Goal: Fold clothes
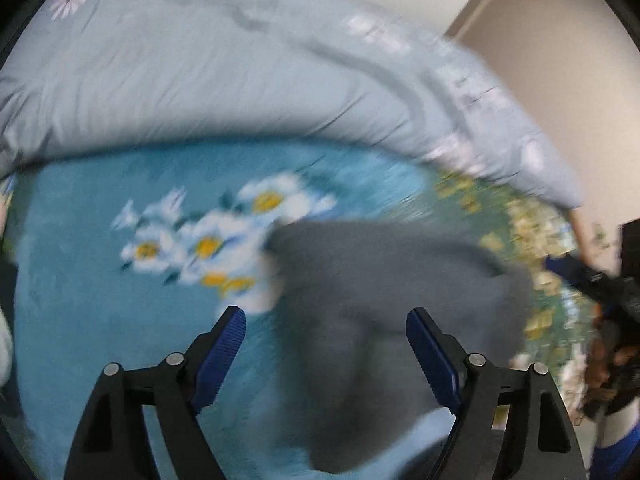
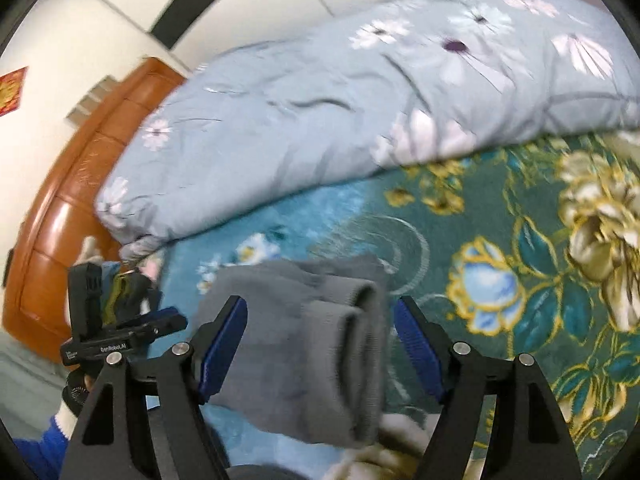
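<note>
Left wrist view: left gripper gapes wide over grey garment.

Spread wide: right tongs above folded grey knit garment on teal floral blanket; pale-blue flowered duvet behind.

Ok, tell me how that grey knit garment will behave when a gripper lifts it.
The grey knit garment looks soft and floppy: it lies crumpled on the floral blanket, so it would likely sag. Its ribbed cuffs look thick, probably easy to pinch. It is probably light.
</note>
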{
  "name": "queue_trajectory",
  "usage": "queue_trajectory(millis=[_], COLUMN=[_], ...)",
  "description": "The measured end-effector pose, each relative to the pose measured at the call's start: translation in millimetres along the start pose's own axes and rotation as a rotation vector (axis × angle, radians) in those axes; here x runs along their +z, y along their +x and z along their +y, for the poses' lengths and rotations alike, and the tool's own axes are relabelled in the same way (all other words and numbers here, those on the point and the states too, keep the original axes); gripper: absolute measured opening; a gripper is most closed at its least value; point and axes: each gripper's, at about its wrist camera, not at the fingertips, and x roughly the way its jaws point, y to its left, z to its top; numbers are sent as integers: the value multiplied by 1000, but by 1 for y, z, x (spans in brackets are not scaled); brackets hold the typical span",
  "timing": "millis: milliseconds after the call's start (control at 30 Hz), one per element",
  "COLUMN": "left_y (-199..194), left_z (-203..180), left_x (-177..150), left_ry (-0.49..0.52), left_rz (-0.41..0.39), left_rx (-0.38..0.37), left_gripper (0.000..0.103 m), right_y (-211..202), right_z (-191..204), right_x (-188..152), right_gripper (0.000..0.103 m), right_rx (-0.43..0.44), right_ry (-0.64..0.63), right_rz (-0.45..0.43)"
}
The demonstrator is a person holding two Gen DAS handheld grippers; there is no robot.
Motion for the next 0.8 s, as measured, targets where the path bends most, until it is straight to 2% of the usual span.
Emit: queue_trajectory(millis=[100, 233, 333, 433, 633, 800], left_y=[-1, 20, 40, 45, 63, 47], left_z=[-27, -46, -33, -28, -41, -39], left_x=[1, -3, -3, -4, -13, -8], left_ry=[74, 158, 81, 36, 121, 82], left_rz=[7, 67, 115, 111, 137, 98], left_rx=[-96, -62, -76, -88, -9, -43], left_gripper=[85, 85, 85, 85, 86, 86], right_y=[10, 40, 56, 69, 87, 79], right_z=[20, 31, 17, 6, -6, -8], right_x=[-8, -21, -22, -21, -20, -21], right_gripper=[77, 77, 77, 77, 77, 77], right_rx=[52, 6, -41, -58, -64, -63], right_ry=[-73, -171, -149, -117, -78, -64], right_rz=[70, 162, 176, 190, 212, 205])
